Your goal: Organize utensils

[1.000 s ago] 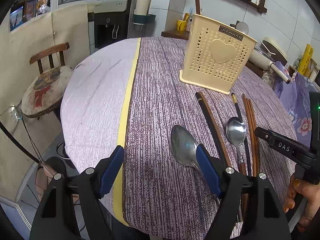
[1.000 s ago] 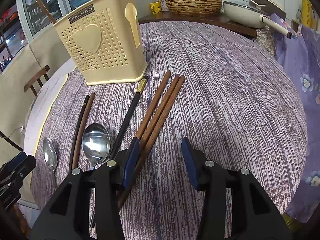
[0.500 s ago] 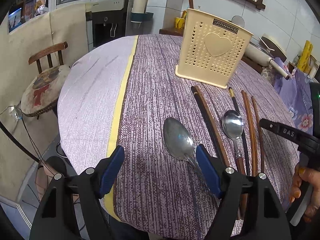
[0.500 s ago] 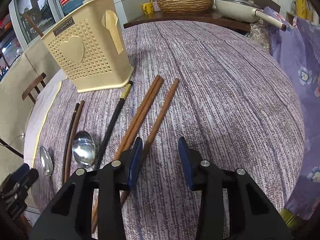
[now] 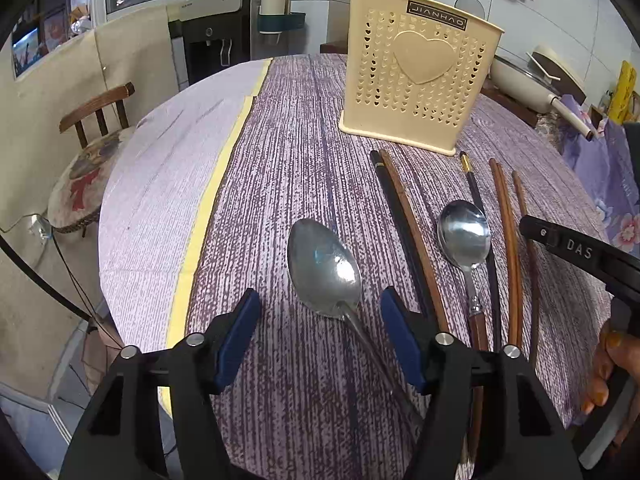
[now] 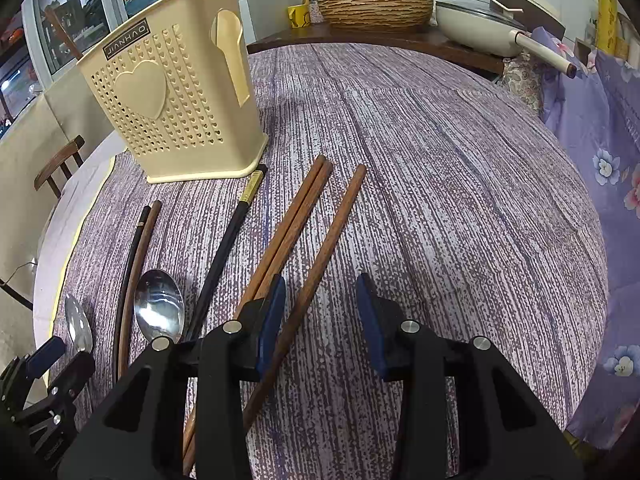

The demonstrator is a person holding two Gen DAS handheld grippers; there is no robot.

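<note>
Here the left hand-held gripper [image 5: 316,332] is spread, its blue pads either side of a plain steel spoon [image 5: 326,270] and touching neither side of it; the jaws have just been closing in, with the spoon's neck between them. The spoon lies bowl away from the gripper, its long axis running from the bowl back under the right-hand pad, so the grip looks set to land on the thin stem just behind the bowl.

The right hand-held gripper [image 6: 320,316] is likewise parted, straddling a single brown chopstick [image 6: 320,276] without pressing it. That stick points away and slightly right, toward the far rim.

Between the two lie a wood-handled spoon [image 5: 464,236], a dark chopstick with a gold band [image 6: 236,232], a brown pair [image 6: 296,220] and another mixed pair [image 5: 404,220], all roughly parallel. Beyond them stands the cream perforated holder [image 5: 416,80], upright, nearer the left gripper's line.

The round tabletop [image 6: 460,184] wears a purple streaked cloth. Around it: a wooden chair [image 5: 92,148], a water dispenser [image 5: 212,28], a white pan [image 6: 480,28].
</note>
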